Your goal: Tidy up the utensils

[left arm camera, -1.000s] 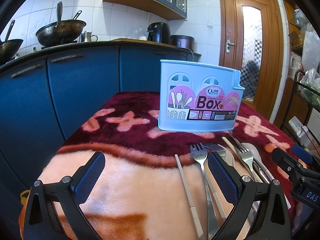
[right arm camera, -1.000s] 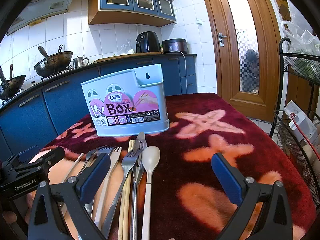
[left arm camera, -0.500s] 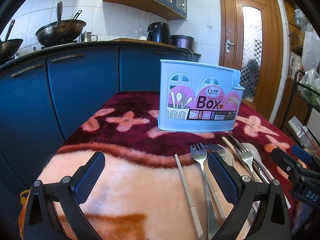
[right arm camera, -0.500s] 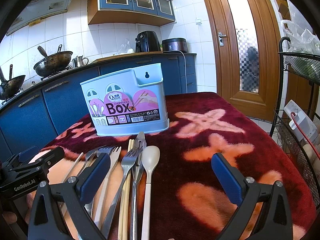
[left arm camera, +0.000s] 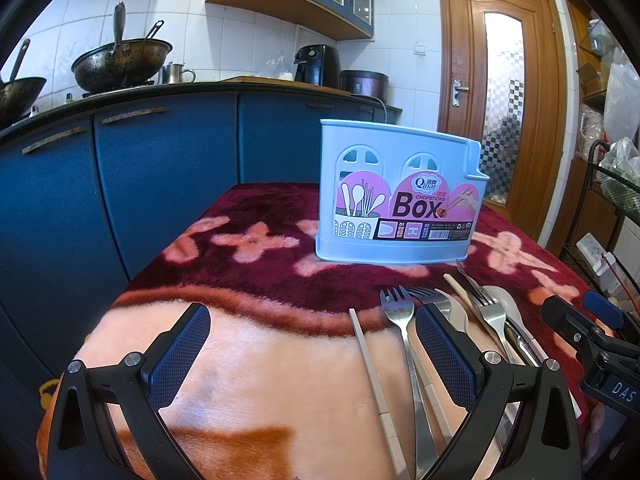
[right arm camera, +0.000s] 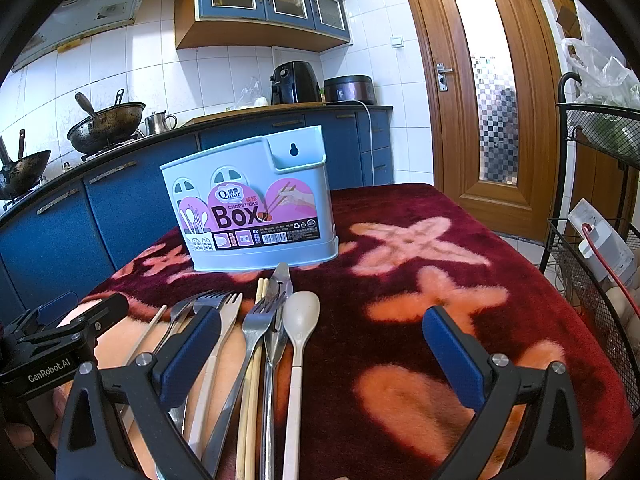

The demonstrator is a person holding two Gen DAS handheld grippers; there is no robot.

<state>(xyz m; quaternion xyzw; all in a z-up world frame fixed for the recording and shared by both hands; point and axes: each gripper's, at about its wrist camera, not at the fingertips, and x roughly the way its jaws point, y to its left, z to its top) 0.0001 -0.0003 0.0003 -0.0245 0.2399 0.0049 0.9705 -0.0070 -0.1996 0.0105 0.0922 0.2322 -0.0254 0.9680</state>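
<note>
Right wrist view: a loose bundle of utensils lies on a plush blanket (right arm camera: 460, 248), handles toward the camera and tips toward a holder. Counted here: three metal forks, the clearest one (right arm camera: 256, 320) in the middle, one pale plastic fork (right arm camera: 224, 320), one pale beige plastic spoon (right arm camera: 301, 312), a pair of wooden chopsticks (right arm camera: 256, 360), one single pale chopstick (right arm camera: 150, 330) off to the left, and one metal piece (right arm camera: 280, 280) whose kind is hard to tell. Just beyond their tips stands one light blue plastic utensil holder (right arm camera: 256, 184), upright, curved-walled, with arched cut-outs and a pink label reading "Box". The blanket is deep red with peach flower shapes. The right gripper (right arm camera: 322, 348) hovers low over the blanket, its jaws spread wide and empty, the left finger above the forks. In the left wrist view, the left gripper (left arm camera: 308, 344) is likewise spread wide, holding nothing, level above the blanket's peach edge, its right finger just left of the bundle. Behind are blue kitchen cabinets (left arm camera: 160, 176), two dark woks, and one wooden door (left arm camera: 500, 100).
</note>
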